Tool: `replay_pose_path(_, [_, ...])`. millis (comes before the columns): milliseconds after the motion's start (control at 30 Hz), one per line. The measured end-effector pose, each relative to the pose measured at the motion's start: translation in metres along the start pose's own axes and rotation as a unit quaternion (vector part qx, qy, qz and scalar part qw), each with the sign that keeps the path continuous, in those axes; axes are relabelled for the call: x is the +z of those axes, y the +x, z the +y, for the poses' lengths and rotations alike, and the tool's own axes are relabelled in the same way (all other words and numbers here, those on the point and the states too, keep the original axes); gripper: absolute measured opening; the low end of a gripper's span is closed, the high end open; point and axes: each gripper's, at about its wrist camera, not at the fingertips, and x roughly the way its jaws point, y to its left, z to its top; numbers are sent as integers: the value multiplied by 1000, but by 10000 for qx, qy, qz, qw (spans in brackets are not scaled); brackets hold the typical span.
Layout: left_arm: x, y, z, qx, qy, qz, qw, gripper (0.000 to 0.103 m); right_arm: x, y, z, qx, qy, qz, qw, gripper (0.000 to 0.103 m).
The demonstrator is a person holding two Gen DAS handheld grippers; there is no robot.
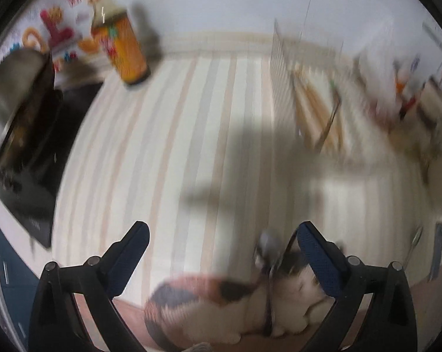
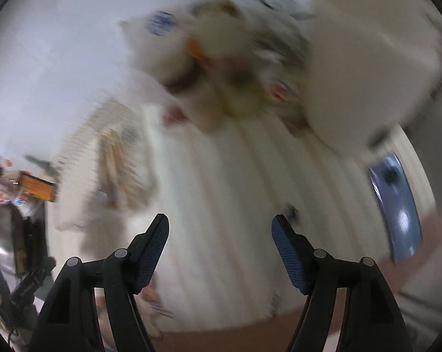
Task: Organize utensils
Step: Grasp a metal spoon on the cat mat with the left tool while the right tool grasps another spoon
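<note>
Left wrist view first, pretty smeared with motion blur: left gripper [image 1: 222, 234] with jaws wide apart, clamped on nothing, hanging over a striped tablecloth [image 1: 168, 135]. Just inside the right finger, a spoon [image 1: 272, 252] lying close to the near table edge, blurry, so can't tell if actually touching the pad. Below that edge, a calico cat [image 1: 229, 305] curled up. Far across the cloth from the jaws, up and to the right, a white wire rack [image 1: 282, 67] with wooden utensils [image 1: 317, 108] lying just beside it. Way off left at the back, an orange sauce bottle [image 1: 122, 44]. Right wrist view, even blurrier: right gripper [image 2: 219, 226] also spread wide open, holding nothing, above the same striped cloth. Same rack [image 2: 83, 146] and wooden utensils [image 2: 112, 158] well apart from the jaws, up and left. Straight ahead at the far side, a jumble of stuff too smeared to identify.
</note>
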Motion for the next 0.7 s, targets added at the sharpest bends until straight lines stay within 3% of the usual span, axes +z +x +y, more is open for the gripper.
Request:
replay_pose_path(133, [-31,30,-4,16,64,547,9985,103,-20,34,-32,-205,339,357,9986,72])
replay_pose_path(333, [-51,47,-4,145,136,822,9964,103,-30,80,-44,-584,229,576,9964,57])
replay_pose_path(367, [-53,48,-3,155,119,852,9962,103,-31,81,-40,-732,69,432,9964,56])
replay_pose_path(400, [-56,48,-2,158,112,871,9960,103,-31,83,-36,-832,-101,385,9957,48])
replay_pose_path(467, [-62,49,-2,100,119,916,9957,102,-35,91,-18,-1219,-614,340,9901,46])
replay_pose_path(500, [-64,49,-4,42,145,935,9955,101,-39,91,-10,-1165,-749,256,9900,26])
replay_pose_path(567, [-70,51,-11,-55,197,978,9950,99,-44,94,4,-1216,-1011,275,9870,7])
replay_pose_path(667, [-71,55,-26,-307,242,1019,9940,94,-56,96,21,-1082,-1234,327,9859,7])
replay_pose_path(700, [-71,56,-30,-325,267,1016,9939,87,-60,96,26,-978,-1311,379,9858,7])
